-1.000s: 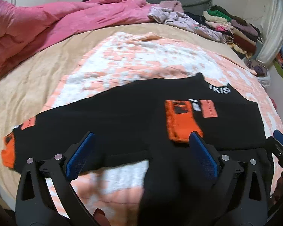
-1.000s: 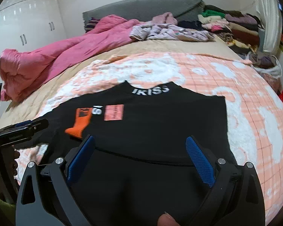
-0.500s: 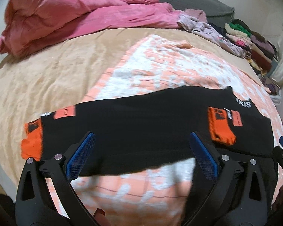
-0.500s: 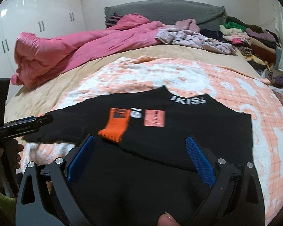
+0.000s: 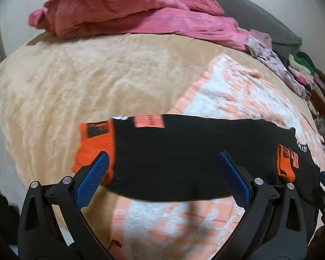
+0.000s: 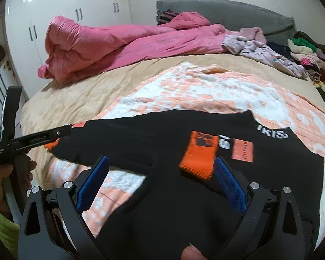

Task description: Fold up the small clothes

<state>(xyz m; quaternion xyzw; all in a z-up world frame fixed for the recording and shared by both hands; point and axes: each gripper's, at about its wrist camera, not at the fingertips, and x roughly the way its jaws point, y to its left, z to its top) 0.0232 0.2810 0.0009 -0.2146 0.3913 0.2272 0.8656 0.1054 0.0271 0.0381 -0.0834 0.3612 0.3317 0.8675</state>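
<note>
A black sweater with orange cuffs lies flat on the peach-and-white blanket. One sleeve stretches left, its orange cuff just ahead of my left gripper, which is open and empty above the sleeve. The other sleeve is folded across the body, its orange cuff beside the white collar lettering. My right gripper is open and empty over the sweater's body. The left gripper also shows in the right wrist view, at the far sleeve end.
A pink duvet is bunched at the head of the bed, with loose pale clothes beside it. Stacked folded clothes line the right side. The tan sheet spreads left. White wardrobes stand behind.
My left gripper has swung left along the outstretched sleeve toward its orange cuff. The right gripper has also turned left, so the folded cuff sits nearer its right finger. Both stayed open.
</note>
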